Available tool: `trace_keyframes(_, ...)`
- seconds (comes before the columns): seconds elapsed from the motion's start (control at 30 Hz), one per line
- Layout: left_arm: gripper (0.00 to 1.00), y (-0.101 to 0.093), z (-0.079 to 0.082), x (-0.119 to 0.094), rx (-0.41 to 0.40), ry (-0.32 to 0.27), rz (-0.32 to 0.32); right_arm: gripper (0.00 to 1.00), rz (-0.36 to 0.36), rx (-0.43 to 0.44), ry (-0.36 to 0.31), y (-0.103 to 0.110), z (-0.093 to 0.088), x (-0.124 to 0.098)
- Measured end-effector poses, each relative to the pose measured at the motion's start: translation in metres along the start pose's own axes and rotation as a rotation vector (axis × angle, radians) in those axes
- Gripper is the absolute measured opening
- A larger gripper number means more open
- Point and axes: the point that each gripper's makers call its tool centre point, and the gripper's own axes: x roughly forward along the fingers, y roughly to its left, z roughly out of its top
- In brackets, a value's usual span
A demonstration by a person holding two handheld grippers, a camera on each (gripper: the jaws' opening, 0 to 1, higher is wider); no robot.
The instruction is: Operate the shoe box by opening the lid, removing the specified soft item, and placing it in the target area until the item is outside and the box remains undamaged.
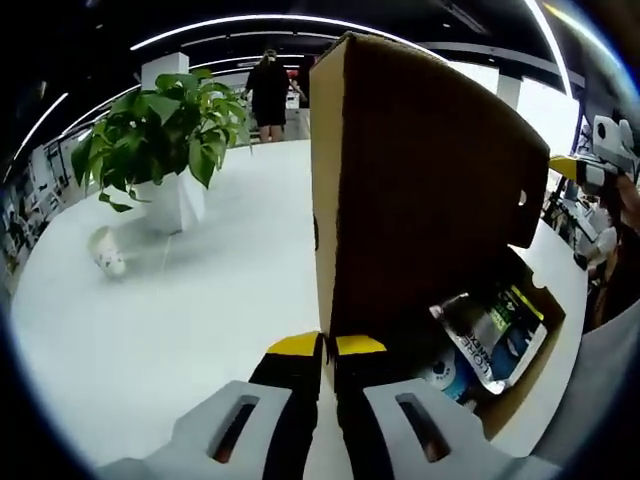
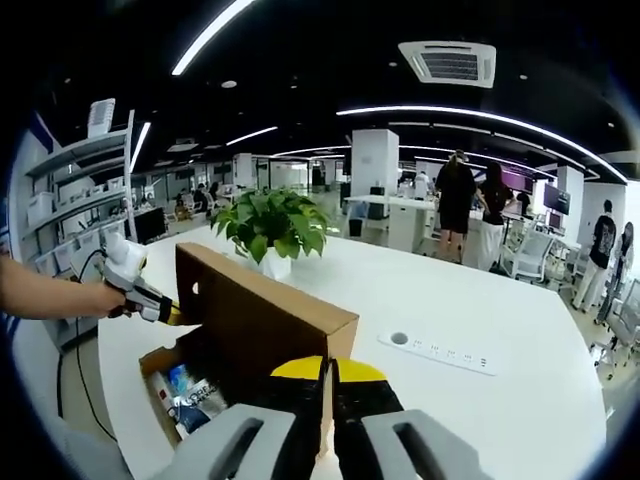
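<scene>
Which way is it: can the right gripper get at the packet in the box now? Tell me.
Probably not yet. The right gripper looks shut on the lid; the packet lies uncovered in the box, so it must let go first.

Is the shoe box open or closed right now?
Open. The brown lid stands up from the shoe box, and packets show inside. Both tongs, left and right, are shut on the lid's edge.

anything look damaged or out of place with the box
Nothing stands out. The shoe box sits on the white table, its lid raised upright and unbent, with packets lying inside.
</scene>
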Motion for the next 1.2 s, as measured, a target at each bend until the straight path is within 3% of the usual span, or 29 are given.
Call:
trace_keyframes(0.6, 0.00, -0.001, 0.002, -0.002, -0.010, -0.015, -0.004, 0.00, 0.014, 0.020, 0.022, -0.001, -0.023, 0.008)
trace_keyframes(1.2, 0.00, -0.002, 0.002, -0.002, -0.030, -0.010, 0.002, 0.00, 0.008, 0.042, 0.097, 0.006, -0.075, 0.014)
